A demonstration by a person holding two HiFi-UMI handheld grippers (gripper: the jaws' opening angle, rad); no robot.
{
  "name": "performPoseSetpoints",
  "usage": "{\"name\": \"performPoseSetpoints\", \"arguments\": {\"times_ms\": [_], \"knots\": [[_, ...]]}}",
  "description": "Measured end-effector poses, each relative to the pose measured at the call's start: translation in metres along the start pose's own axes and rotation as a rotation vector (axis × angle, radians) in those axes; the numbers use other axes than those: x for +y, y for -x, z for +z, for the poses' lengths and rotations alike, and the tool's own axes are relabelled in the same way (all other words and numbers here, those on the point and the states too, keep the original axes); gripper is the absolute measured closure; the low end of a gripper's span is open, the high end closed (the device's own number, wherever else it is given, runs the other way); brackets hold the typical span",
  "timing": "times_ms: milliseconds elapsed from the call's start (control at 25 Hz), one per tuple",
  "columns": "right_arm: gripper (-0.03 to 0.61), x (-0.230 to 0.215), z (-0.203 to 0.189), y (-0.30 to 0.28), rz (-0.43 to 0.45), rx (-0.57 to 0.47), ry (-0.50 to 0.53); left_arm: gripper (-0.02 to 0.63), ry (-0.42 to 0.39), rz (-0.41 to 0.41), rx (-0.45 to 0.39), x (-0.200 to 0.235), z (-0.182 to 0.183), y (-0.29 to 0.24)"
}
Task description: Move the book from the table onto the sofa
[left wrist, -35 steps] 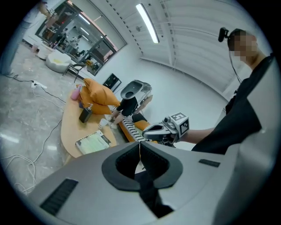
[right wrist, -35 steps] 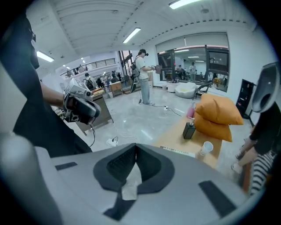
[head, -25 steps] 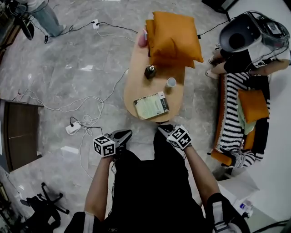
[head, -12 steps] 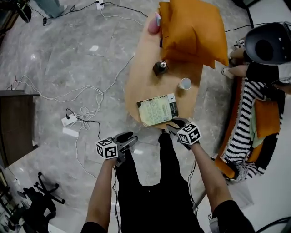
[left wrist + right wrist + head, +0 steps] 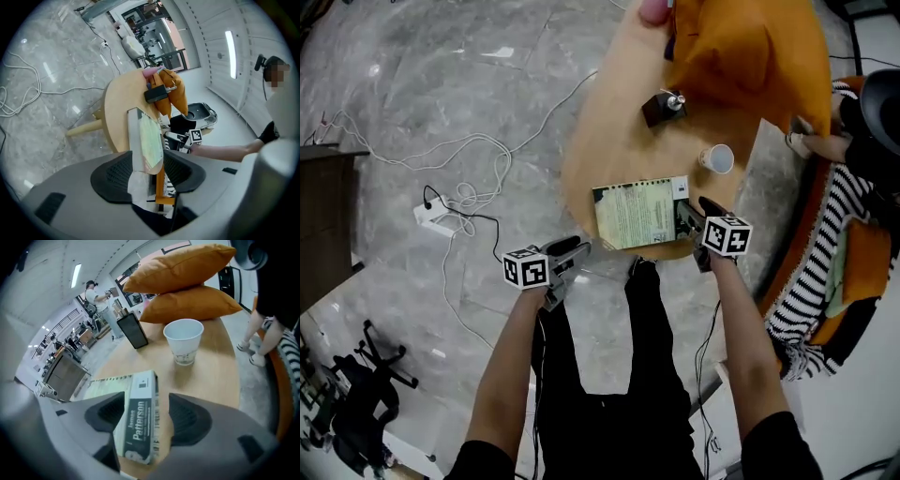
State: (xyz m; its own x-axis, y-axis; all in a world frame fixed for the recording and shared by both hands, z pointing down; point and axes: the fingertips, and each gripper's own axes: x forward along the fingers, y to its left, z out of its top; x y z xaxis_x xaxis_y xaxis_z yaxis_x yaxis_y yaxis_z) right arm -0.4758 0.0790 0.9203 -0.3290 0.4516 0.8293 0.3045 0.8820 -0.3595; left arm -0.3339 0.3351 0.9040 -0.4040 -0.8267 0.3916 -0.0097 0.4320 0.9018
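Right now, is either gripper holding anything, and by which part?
Nothing is held. Both grippers' jaws have just been opening: the right gripper straddles the book at its spine, pads not pressing; the left gripper, open, frames its opposite edge, untouched.

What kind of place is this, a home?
Probably a living-room mock-up inside a lab or office: a wooden coffee table and striped sofa, yet a power strip and loose cables sprawl across the marble floor.

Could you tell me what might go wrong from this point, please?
The right tongs, which have just been opening, straddle only the spine end of the book, not yet gripping; held there alone, it could sag open or slip. The cup stands just beyond the book, so a swing toward the sofa might tip it.
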Motion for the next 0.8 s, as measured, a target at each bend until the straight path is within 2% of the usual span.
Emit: {"name": "performPoseSetpoints", "arguments": {"times_ms": [120,240,440,560,640,800], "knots": [[0.295,0.008,-0.006,-0.014,0.020,0.052,0.064,0.416,0.052,0.008,-0.019,0.017,-0.006,-0.004],[0.285,0.030,-0.023,-0.023,0.046,0.102,0.184,0.416,0.080,-0.005,-0.001,0.023,-0.019,-0.010],[0.285,0.068,-0.038,-0.033,0.091,0.097,0.290,0.416,0.089,-0.015,0.024,0.031,-0.027,-0.019],[0.281,0.071,-0.040,-0.034,0.079,0.071,0.271,0.414,0.123,-0.045,-0.007,0.034,-0.026,-0.020],[0.282,0.070,-0.042,-0.033,0.082,0.055,0.224,0.416,0.144,-0.066,-0.028,0.035,-0.026,-0.018],[0.282,0.068,-0.045,-0.033,0.100,0.035,0.141,0.417,0.134,-0.079,-0.046,0.035,-0.026,-0.016]]}}
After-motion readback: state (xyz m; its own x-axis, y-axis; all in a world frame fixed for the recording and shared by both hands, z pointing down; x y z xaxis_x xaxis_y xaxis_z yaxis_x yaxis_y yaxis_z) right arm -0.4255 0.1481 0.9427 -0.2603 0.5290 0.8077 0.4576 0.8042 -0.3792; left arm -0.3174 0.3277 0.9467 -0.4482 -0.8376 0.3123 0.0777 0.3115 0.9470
